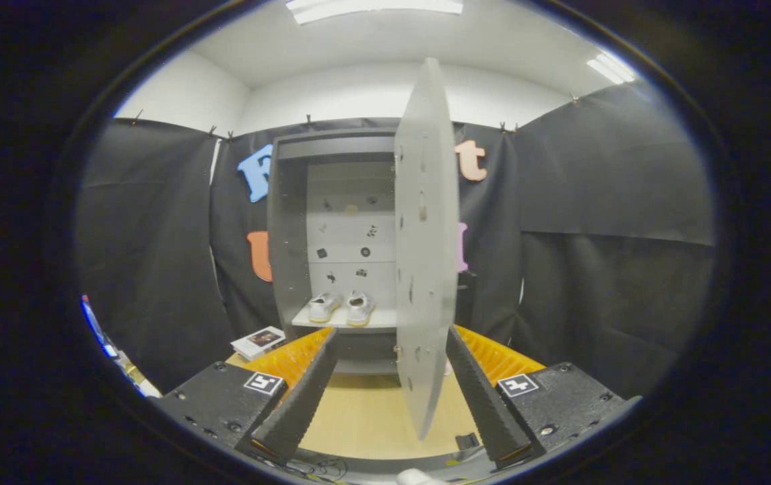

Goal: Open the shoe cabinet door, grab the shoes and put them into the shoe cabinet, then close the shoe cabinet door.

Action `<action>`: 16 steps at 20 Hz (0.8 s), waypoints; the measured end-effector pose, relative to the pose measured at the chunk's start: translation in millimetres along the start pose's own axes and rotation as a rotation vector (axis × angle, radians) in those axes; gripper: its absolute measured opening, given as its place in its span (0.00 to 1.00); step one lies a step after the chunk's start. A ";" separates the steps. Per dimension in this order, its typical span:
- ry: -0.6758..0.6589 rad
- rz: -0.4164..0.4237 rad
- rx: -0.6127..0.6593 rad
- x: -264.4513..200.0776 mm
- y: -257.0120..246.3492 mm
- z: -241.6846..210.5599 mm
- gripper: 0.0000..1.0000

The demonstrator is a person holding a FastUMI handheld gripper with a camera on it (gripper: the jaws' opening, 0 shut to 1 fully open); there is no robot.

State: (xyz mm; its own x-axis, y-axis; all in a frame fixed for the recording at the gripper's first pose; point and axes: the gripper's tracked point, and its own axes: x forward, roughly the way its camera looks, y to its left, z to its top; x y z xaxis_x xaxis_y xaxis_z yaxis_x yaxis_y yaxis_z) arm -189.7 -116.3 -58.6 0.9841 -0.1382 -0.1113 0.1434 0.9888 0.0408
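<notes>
A: Where are the shoes [341, 308]?
B: Centre of the frame, a pale pair side by side on a shelf [378, 318] inside the cabinet [285, 229], toes toward the camera.
A: And the door [427, 242]?
B: Open, swung out toward the camera, so it shows nearly edge-on just right of centre. Its lower edge hangs between the two fingers, closer to the right one.
A: The tongs [390, 347]?
B: Spread wide at the bottom of the frame. I see neither finger touching the door, and nothing is pinched.
A: Anything else around?
B: A small box [258, 341] lies on the wooden surface [365, 411] lower left of centre, just beyond the left finger and beside the cabinet's foot. Small dark marks dot the cabinet's back panel above the shoes.
</notes>
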 end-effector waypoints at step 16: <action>0.053 0.078 0.004 131.8 -131.5 -2.8 0.99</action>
State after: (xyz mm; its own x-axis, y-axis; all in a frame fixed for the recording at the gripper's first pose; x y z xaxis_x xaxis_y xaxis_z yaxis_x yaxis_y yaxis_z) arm -79.2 -264.4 -81.3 0.9854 -0.0572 -0.1603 0.0669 0.9962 0.0552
